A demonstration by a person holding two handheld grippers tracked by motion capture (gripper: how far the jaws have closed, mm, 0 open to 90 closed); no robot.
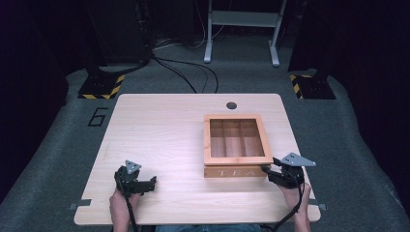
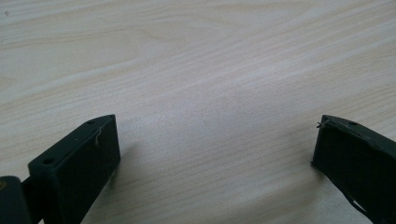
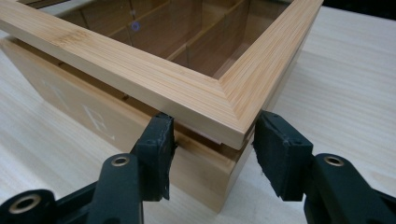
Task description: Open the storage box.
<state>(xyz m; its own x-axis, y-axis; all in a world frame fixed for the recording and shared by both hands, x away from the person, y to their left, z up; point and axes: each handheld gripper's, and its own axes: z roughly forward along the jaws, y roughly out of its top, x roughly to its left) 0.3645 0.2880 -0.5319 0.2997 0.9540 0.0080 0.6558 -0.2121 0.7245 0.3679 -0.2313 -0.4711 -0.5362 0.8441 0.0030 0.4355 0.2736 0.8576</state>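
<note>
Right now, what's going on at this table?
A person works a pair of tongs in each hand. The right tongs straddle the near right corner of the wooden tea box with a glass-windowed lid; whether the pads press on it I cannot tell. The lid looks slightly raised at that corner. The left tongs rest open on the pale wooden table, holding nothing.

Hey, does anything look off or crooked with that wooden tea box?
Yes: the tea box lid sits slightly raised, leaving a gap at the near corner, where the right gripper straddles it.
</note>
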